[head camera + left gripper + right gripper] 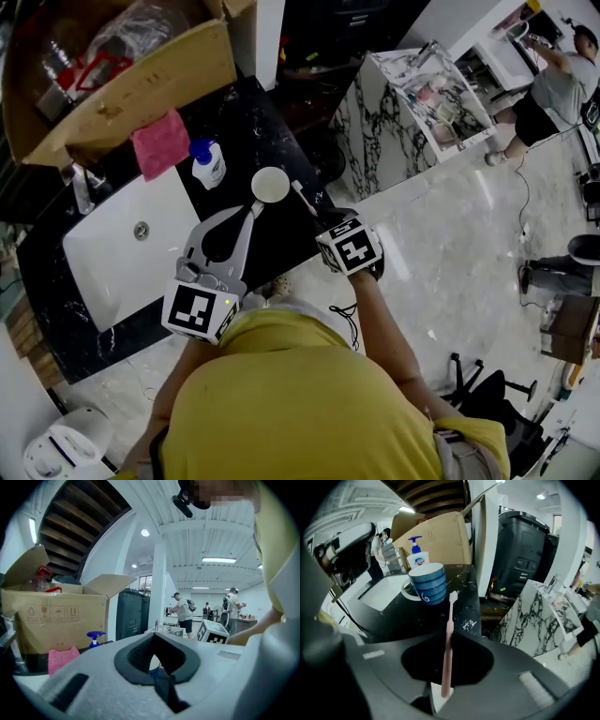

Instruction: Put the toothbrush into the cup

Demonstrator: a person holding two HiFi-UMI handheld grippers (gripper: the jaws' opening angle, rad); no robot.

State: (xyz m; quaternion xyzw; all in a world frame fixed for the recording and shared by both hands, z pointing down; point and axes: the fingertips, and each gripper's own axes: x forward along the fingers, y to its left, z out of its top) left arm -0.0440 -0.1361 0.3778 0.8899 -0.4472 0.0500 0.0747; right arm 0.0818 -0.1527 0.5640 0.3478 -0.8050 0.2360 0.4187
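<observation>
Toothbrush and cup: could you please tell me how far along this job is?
Done: the right claw has the toothbrush pinched. In hand: its bristle end points toward the blue cup, just short of it. Left: carry it over the rim and drop it in; the cup looks empty.

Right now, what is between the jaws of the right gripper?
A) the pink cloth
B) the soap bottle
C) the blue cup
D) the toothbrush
D: in the right gripper view the toothbrush runs up between the jaws of the right gripper, with its head toward the cup, which stands apart on the counter.
</observation>
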